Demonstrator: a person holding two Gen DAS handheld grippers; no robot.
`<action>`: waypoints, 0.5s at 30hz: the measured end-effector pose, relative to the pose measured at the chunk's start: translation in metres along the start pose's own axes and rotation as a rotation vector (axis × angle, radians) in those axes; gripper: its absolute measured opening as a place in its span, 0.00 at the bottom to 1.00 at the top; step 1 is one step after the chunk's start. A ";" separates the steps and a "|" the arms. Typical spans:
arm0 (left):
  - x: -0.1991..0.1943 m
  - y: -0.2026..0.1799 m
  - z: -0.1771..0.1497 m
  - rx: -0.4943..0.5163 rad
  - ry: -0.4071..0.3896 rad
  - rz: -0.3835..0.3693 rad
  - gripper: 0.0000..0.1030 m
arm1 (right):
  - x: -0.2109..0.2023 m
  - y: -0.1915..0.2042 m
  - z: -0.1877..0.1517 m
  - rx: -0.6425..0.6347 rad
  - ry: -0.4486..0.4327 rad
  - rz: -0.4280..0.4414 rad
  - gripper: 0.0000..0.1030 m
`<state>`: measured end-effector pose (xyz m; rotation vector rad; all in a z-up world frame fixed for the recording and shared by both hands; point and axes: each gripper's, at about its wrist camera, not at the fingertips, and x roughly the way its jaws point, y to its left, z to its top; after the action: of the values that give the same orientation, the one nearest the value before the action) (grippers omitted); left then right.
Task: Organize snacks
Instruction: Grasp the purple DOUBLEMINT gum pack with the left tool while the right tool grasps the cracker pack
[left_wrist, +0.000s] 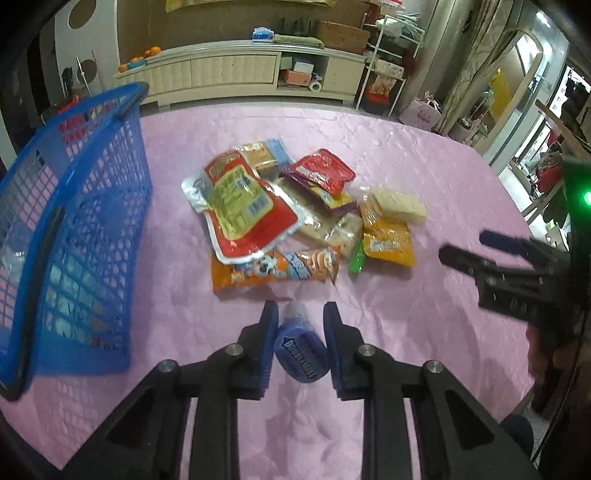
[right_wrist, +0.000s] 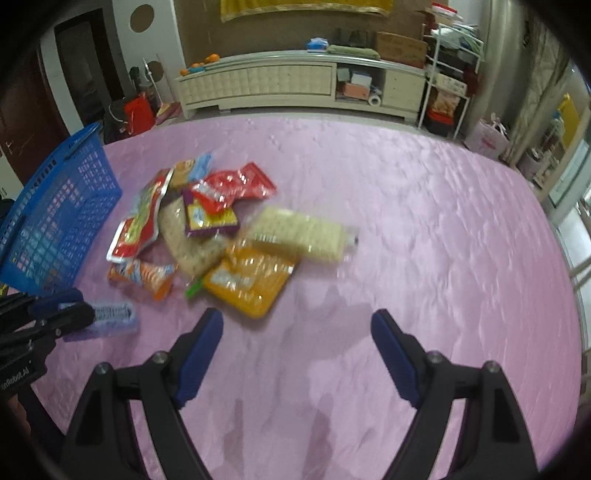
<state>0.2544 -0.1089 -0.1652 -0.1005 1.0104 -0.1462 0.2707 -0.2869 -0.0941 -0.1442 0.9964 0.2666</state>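
Left gripper (left_wrist: 300, 332) is clamping the blue gum pack (left_wrist: 300, 350) just above the pink tablecloth (left_wrist: 406, 147) — I'd be keeping it level while swinging over the blue basket (left_wrist: 81, 206) rim. Right gripper (right_wrist: 295, 343) is hanging wide open, holding nothing.

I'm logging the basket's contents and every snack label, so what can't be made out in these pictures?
- Basket contents: both views, hidden behind its mesh wall; the frame edge cuts it off.
- Gum pack in the left gripper: left view, the gripper's pads cover its sides; right view, blurred.
- Snack pile: lower packets overlapped, print too small or blurred.
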 end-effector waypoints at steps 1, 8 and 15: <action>-0.001 -0.004 0.002 0.007 -0.002 -0.001 0.22 | 0.004 -0.001 0.006 -0.019 -0.005 0.012 0.83; 0.002 -0.009 0.004 0.017 -0.005 0.021 0.22 | 0.038 0.000 0.042 -0.254 -0.005 0.015 0.83; 0.003 -0.022 0.003 0.025 -0.006 0.091 0.22 | 0.066 0.004 0.056 -0.416 0.023 0.080 0.91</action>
<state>0.2574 -0.1312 -0.1628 -0.0321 1.0047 -0.0755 0.3490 -0.2597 -0.1202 -0.4870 0.9610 0.5458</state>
